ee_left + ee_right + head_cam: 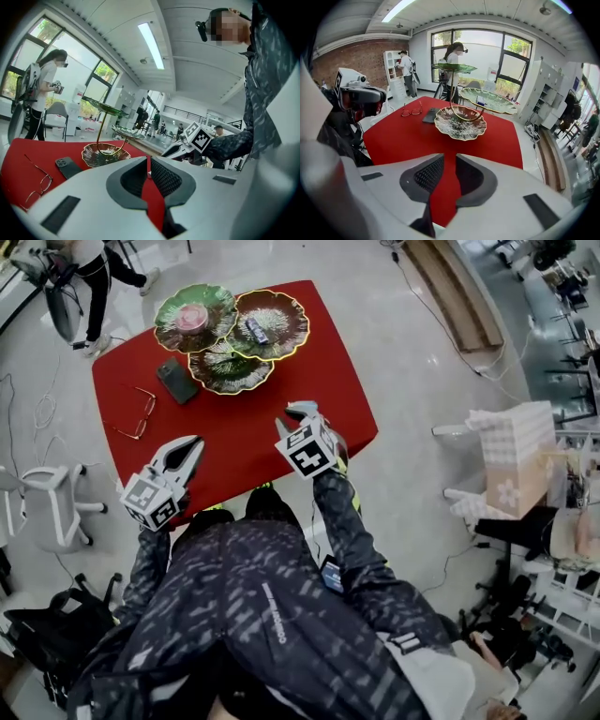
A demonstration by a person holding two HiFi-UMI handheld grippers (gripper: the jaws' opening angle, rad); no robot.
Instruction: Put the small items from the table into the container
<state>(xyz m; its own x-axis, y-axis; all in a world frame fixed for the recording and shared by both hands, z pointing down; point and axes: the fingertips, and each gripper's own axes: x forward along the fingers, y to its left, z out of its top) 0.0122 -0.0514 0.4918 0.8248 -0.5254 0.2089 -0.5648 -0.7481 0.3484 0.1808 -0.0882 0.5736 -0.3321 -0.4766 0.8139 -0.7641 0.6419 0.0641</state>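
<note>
**Targets.** Glasses (138, 414) and phone (176, 381) lie side by side on the left part of the red table (253, 413). The phone is just beside the stand (228, 372). Both grippers hang over the near edge, well apart from either item.

**Grippers.**
- Left gripper (195, 442): jaws all but together, only a sliver between the tips, nothing in them.
- Right gripper (298, 414): jaws a narrow slot apart, also empty. I see only red table through the gap.
- I judge both need opening wider before any pick.

**Handling (my estimate).**
- Glasses: light, with a thin wire frame and the arms unfolded. They are probably springy and easily bent, and the lenses can scratch. I would pinch gently at the bridge or a hinge corner, never on a lens.
- Phone: stiff, flat and the heavier of the two, with a smooth back that is likely slippery. It lies flat, camera side up, so there is little edge to catch. I would take it across its short width, on the long edges near the middle, so it does not tip.

**Count.**
- Glasses: one pair.
- Phone: one.
- Stand: one, carrying three leaf dishes at different levels.
- Already in the dishes: one pink item (192, 317) in the left dish and one small dark item (256, 330) in the right. I cannot tell what either is.
- The low front dish looks bare.
- Left on the table: two items.
</note>
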